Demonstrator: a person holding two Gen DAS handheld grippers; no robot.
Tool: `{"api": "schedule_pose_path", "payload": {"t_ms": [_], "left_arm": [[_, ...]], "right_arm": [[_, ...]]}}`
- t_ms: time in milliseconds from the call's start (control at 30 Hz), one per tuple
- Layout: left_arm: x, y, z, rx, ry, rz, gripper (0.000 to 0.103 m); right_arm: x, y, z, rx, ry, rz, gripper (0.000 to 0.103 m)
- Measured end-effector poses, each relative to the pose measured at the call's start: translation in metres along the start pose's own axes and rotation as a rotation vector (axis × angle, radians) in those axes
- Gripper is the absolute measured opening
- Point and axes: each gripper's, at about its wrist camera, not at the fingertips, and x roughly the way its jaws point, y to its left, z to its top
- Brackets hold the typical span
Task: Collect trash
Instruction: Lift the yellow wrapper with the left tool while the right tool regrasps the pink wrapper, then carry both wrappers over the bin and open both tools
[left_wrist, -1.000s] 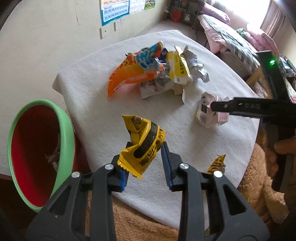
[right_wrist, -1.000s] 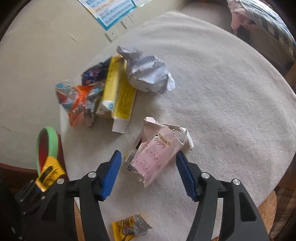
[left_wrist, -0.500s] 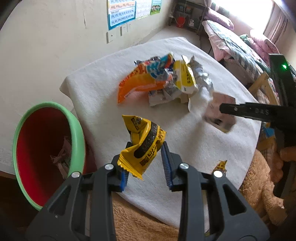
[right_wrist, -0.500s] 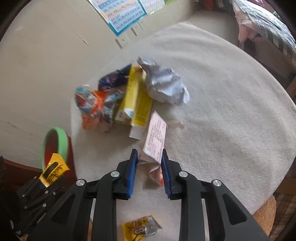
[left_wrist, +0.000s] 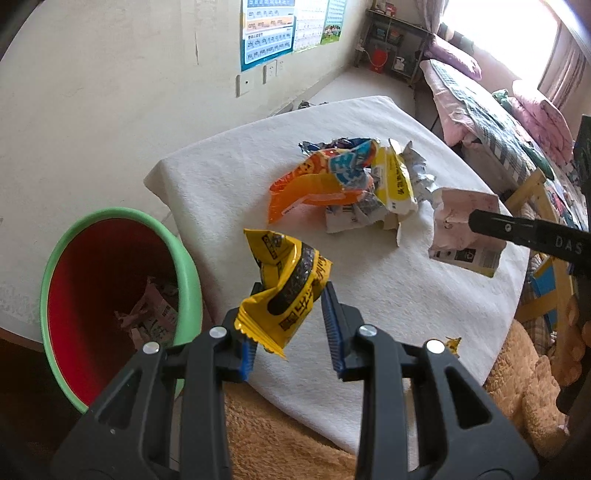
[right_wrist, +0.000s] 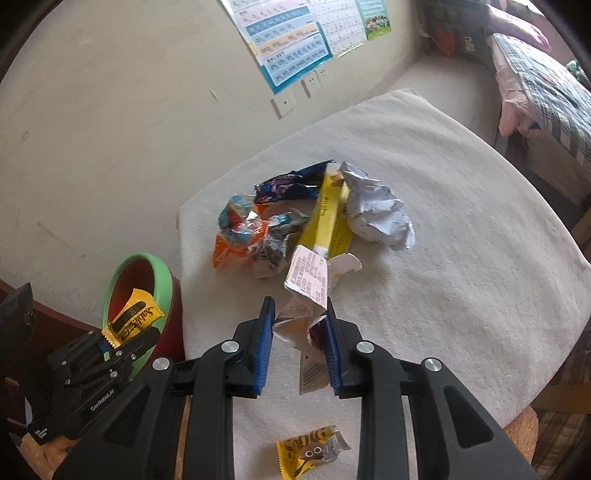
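L gripper (left_wrist: 291, 332) clamps yellow snack wrapper (left_wrist: 286, 284) near green-rim bin (left_wrist: 184, 266); R gripper (right_wrist: 297, 343) pinches pink carton (right_wrist: 306, 288) above table (right_wrist: 461, 258).

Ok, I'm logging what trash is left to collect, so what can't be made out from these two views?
- Contents of the red bin with green rim: left wrist view, deep in shadow, only pale scraps show.
- Small yellow wrapper at the table's near edge: left wrist view, mostly hidden behind the left gripper.
- Lower half of the pink crumpled carton: right wrist view, covered by the right gripper.
- Print on the wall poster: too small.
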Motion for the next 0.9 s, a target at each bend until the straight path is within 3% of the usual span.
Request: {"api": "schedule_pose_path", "payload": {"t_ms": [900], "left_arm": [[-0.001,0.041,-0.004,-0.104,-0.012,0.047,0.030]], "right_arm": [[0.016,0.042,-0.008,-0.100,0.055,0.051,0.024]]}}
